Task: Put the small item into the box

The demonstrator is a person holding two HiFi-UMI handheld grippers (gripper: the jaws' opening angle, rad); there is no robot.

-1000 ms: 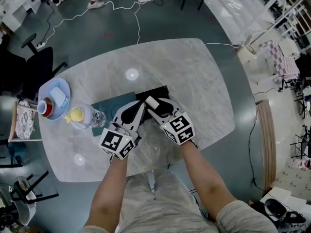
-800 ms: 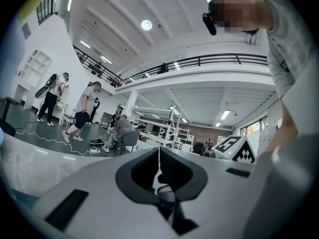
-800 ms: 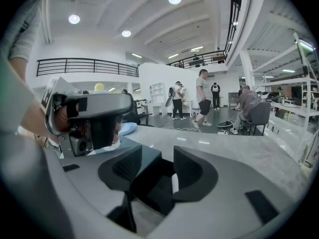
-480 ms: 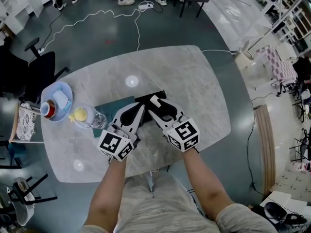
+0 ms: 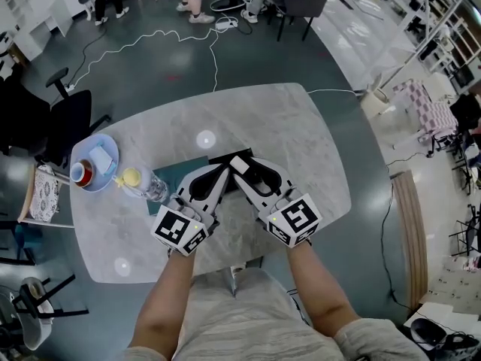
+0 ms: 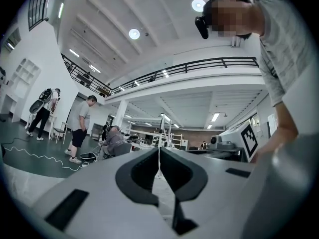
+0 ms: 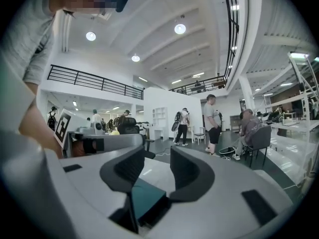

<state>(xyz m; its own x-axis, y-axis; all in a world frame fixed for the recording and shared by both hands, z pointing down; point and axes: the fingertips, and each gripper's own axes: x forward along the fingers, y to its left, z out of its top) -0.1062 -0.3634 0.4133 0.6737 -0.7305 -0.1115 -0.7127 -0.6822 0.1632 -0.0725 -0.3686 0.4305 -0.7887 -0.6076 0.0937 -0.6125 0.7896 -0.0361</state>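
While both of my grippers hang over the marble table point(image 5: 301, 141), the stock stands as follows, each place reckoned from the box.

1. Box point(image 5: 225, 157): black and low, at the table's middle. Only its far edge shows past my gripper tips. Its inside is hidden, and I cannot tell what lies in it.
2. Small item: not to be made out in any view. Neither gripper carries it.
3. Teal panel point(image 5: 174, 173): flat on the table, just beside the box on its left. In the right gripper view the same teal surface point(image 7: 144, 195) shows below the gap of the jaws.
4. Blue bowl point(image 5: 84, 147): well to the left of the box, at the table's edge. It holds one red cup point(image 5: 85, 174) and one pale folded piece point(image 5: 100, 156). What is in the cup I cannot tell.
5. Bottle point(image 5: 150, 186): clear with a yellow cap, lying on its side between the bowl and the box, at the panel's left edge, cap end toward the bowl.
6. Left gripper point(image 5: 224, 171) point(image 6: 159, 156): above the near left of the box. Its jaws are closed tip to tip, with nothing between them.
7. Right gripper point(image 5: 244, 164) point(image 7: 157, 158): above the near right of the box. Its jaws stand apart, having just closed a little, with nothing between them.
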